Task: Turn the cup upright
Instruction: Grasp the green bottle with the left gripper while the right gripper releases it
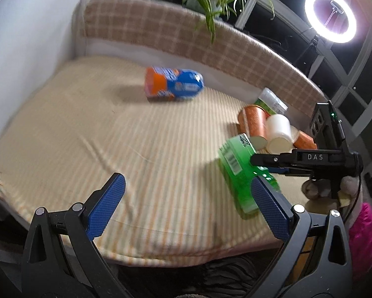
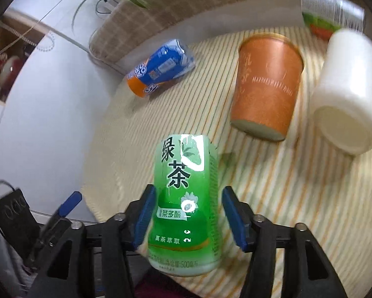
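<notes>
Right wrist view: pinching green cup [image 2: 186, 206] at lower centre with right gripper [image 2: 186, 218], likely for righting; idling spread, left gripper [image 1: 186, 213] holding nothing.

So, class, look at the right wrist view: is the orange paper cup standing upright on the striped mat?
No. The orange paper cup lies tipped on its side on the striped mat, its closed base facing the camera, beside the white cup.
</notes>
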